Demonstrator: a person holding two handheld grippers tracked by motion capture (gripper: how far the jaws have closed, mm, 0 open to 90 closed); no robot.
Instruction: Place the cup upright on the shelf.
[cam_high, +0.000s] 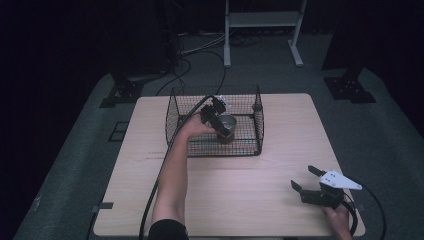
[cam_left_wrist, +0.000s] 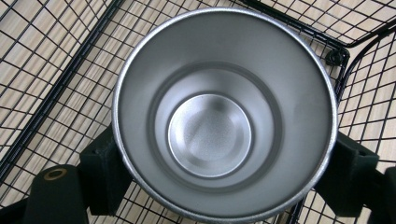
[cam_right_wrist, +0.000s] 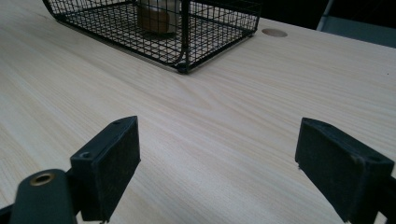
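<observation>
A shiny steel cup stands upright inside a black wire basket at the middle of the wooden table. My left gripper reaches into the basket from the left and is shut on it. In the left gripper view I look straight down into the empty cup, with the black pads pressed against its outer wall on both sides and the basket mesh beneath. My right gripper hovers low over the table's near right corner, open with nothing between its fingers.
The wooden table is bare in front of the basket. In the right gripper view the basket sits ahead on the left, with a small round hole in the tabletop beyond. A metal stand is behind the table.
</observation>
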